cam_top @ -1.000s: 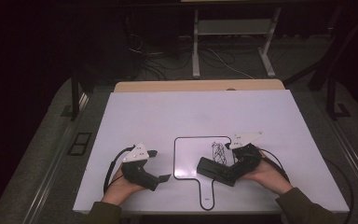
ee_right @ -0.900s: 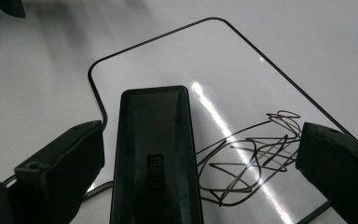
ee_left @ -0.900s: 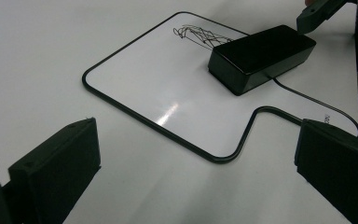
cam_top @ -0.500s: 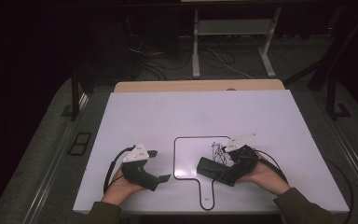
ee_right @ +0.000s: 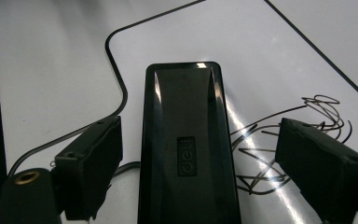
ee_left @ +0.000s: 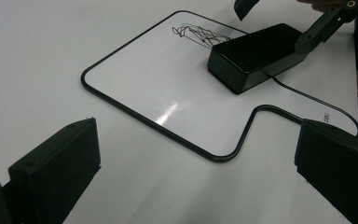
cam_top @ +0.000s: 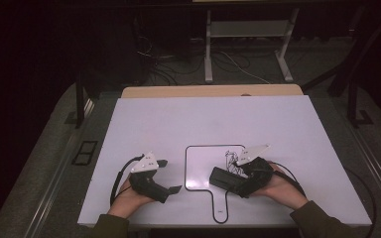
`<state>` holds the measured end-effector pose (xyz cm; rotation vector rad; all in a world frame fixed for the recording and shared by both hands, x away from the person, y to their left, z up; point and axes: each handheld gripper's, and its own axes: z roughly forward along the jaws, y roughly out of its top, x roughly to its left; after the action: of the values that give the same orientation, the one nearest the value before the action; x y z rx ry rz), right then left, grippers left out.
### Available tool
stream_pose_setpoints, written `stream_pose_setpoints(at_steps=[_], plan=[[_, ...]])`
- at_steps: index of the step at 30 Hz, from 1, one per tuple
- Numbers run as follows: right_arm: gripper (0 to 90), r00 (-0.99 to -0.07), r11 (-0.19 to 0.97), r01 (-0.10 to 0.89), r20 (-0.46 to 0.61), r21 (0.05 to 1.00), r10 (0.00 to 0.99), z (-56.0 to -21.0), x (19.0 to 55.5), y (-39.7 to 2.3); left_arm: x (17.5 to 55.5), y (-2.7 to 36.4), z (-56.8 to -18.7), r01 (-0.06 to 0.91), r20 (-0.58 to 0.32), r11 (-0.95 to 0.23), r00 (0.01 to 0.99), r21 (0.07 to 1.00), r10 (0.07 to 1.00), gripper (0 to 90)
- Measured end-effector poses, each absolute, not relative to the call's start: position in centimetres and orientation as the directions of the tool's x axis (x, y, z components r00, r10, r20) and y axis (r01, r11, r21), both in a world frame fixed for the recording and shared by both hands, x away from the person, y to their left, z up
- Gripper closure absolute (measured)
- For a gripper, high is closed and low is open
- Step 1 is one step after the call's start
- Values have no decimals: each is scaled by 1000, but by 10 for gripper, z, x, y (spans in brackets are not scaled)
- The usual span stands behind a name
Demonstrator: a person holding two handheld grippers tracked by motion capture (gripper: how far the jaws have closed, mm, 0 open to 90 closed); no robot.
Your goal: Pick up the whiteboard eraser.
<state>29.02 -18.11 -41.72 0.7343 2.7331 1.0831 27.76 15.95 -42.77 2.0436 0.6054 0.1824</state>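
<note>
A small whiteboard (cam_top: 202,163) with a black rim and a handle lies flat on the white table (cam_top: 203,119). It bears a black scribble (cam_top: 230,158). A black block eraser (cam_top: 221,177) rests on the board beside the scribble (ee_right: 317,112). My right gripper (cam_top: 235,179) straddles the eraser (ee_right: 189,154). Its jaws have just been closing, the left pad near the eraser's side, the right pad still apart. My left gripper (cam_top: 171,175) rests open on the table left of the board, nothing between its jaws (ee_left: 198,140). The left gripper view looks across the board (ee_left: 168,79) to the eraser (ee_left: 256,53).
The table's near edge runs just behind both hands. Each gripper's cable (cam_top: 116,178) loops on the tabletop beside its hand. A wooden strip (cam_top: 213,91) lines the far edge. Beyond it the dark floor holds cables and a metal stand (cam_top: 248,29).
The right gripper's jaws have narrowed around the eraser, and that hand has eased slightly to the left. The left gripper has stayed put.
</note>
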Motion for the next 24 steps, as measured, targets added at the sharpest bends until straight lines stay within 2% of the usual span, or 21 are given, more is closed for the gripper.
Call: stream_pose_setpoints(at_steps=[24], plan=[[267, -888, 703, 371, 10, 607, 460, -426, 287, -175, 277, 159, -428, 343, -113, -415, 867, 843, 486, 0]])
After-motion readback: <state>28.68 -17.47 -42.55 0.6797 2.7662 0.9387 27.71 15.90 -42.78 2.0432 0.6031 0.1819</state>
